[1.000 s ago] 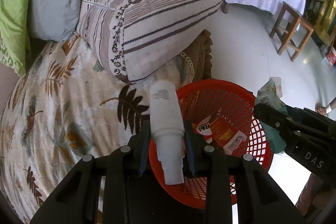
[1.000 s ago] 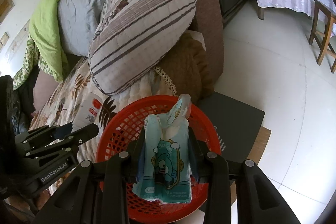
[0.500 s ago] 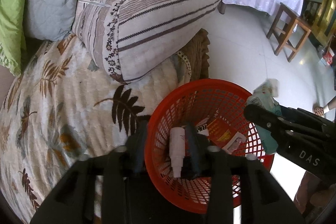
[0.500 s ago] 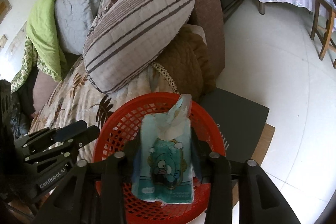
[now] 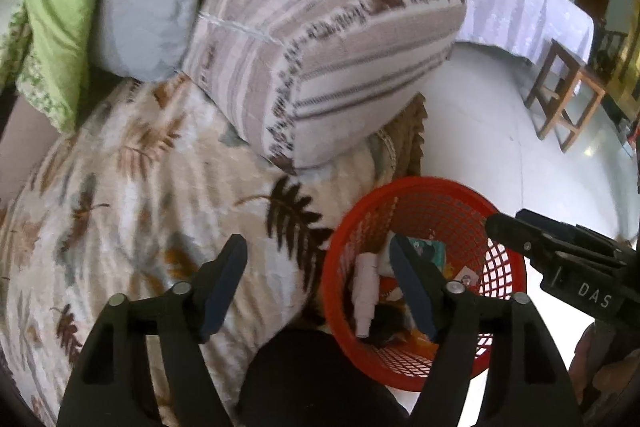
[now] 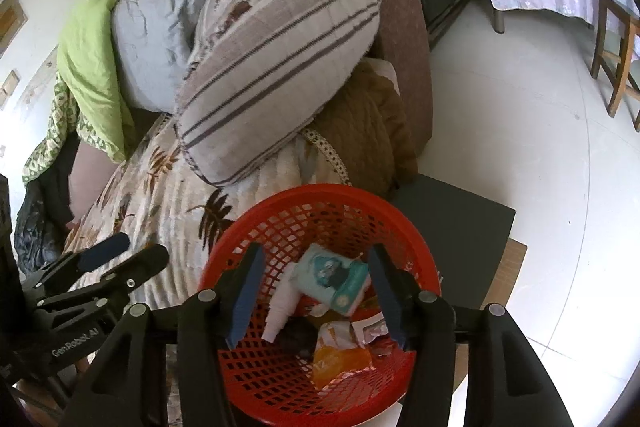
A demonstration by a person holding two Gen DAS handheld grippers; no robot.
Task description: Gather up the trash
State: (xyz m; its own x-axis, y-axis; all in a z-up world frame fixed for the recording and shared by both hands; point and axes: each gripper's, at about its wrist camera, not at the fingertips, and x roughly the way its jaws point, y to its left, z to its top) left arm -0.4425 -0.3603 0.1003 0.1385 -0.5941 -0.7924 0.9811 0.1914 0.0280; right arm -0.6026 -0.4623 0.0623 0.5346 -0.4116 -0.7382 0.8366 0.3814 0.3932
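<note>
My left gripper (image 5: 316, 287) is opening with nothing between its jaws, and my right gripper (image 6: 314, 293) is opening empty over the red basket (image 6: 256, 227), so both pieces have dropped in. Inside lie one white tube (image 6: 282, 303), one teal tissue pack (image 6: 332, 277) and a few wrappers I can't count.

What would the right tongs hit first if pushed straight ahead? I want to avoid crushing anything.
Probably the teal tissue pack lying in the red basket, right between the opening, empty right tongs. The white bottle lies just beside it; depth is uncertain.
</note>
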